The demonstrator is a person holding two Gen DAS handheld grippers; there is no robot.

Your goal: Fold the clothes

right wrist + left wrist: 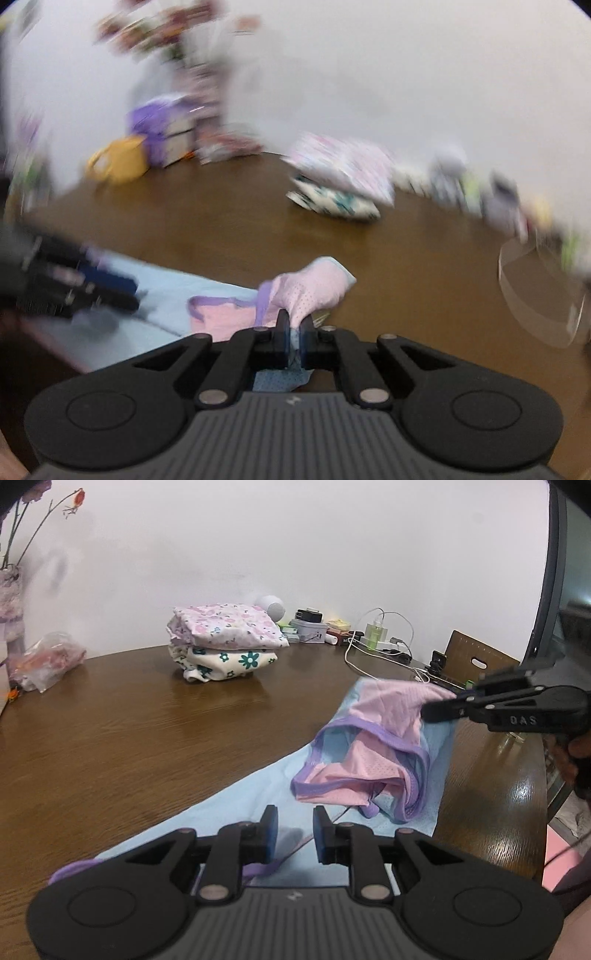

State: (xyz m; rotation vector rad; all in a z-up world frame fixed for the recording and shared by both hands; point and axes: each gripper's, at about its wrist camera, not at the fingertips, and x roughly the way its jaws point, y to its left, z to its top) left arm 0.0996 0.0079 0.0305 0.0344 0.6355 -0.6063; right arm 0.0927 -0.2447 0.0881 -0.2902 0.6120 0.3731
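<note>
A small garment [373, 746] of pink mesh and light blue cloth, edged with purple binding, lies half bunched near the right edge of a brown wooden table [155, 716]. Its blue part spreads flat toward the near edge, while the pink part is rumpled and lifted at its far corner. The right gripper [293, 328] is clamped tight on that pink corner, with the fabric pinched between its pads and a scrap of blue cloth hanging below them; in the left wrist view it reaches in from the right, above the table. The left gripper [294, 834] stands slightly parted over the blue cloth at the near edge, its blue pads not pressing on anything, and a purple strap lies just under it. Farther back, well apart from the garment, sits a stack of folded clothes [225, 642] with flower prints. A crinkled plastic bag [46, 661] lies at the left, and chargers and small boxes [354, 635] line the wall behind. Between the garment and the stack the tabletop is bare wood. The right wrist view is blurred.
</note>
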